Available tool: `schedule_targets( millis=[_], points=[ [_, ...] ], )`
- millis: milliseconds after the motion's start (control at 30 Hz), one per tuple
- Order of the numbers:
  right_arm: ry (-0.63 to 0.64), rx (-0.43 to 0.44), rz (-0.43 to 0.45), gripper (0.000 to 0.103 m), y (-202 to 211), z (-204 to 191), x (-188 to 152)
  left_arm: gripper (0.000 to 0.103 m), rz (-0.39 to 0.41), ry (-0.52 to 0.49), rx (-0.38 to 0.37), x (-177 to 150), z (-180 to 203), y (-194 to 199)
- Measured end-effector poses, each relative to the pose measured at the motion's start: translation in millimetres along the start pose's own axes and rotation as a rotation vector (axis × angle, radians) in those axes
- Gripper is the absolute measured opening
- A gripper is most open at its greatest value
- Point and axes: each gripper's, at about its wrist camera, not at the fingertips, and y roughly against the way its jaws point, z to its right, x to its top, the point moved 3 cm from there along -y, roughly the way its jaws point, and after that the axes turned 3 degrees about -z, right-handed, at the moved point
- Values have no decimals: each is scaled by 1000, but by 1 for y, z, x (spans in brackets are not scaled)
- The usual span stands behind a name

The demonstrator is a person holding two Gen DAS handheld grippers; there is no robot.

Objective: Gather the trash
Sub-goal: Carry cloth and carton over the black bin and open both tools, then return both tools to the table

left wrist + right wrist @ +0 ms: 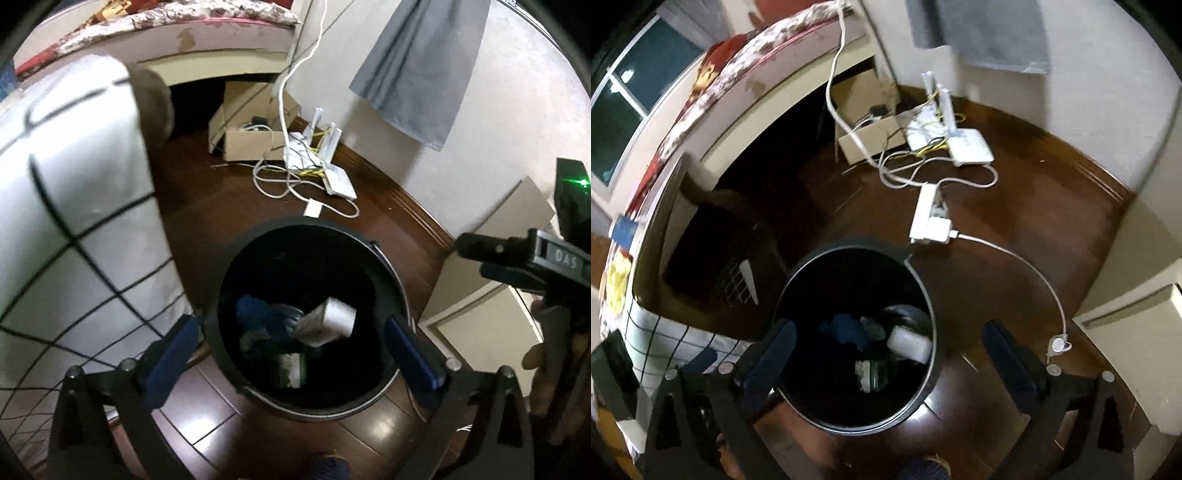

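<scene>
Black round trash bin (221,295) stands upright on the dark wood floor (207,206), mouth facing up, seen from above in both wrist views. Inside, at the bottom: a white box-shaped carton (332,319) lying tilted on its side, long axis running roughly from the bin's centre toward its right wall; a crumpled blue item (258,314) to its left; a small green-and-white packet (291,369) nearer the front wall. Print on the carton is too blurred to read.

Left claw (291,354): spread wide, blue-padded fingers (170,354) straddling the bin rim on either side, gripping nothing. Right claw (890,354): likewise spread wide and empty, above the bin's right rim and the floor. In the left view the right tool's body carries the letters "DAS" (565,263) and a green light.

Beyond the bin, on the floor toward the wall: white power strip (925,214) with cables, white router (971,147) with antennas, open cardboard box (251,136). White grid-patterned bedding (74,221) just left of the bin. Grey cloth (417,70) hangs on the wall.
</scene>
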Motion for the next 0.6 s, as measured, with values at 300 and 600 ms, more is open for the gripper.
schedule_targets(
  millis=[300, 600],
  points=[
    [60, -35, 46, 102, 31, -18, -12, 102, 74, -45, 68, 5, 10, 38],
    [116, -19, 105, 102, 65, -42, -21, 102, 156, -55, 82, 10, 13, 87]
  ],
)
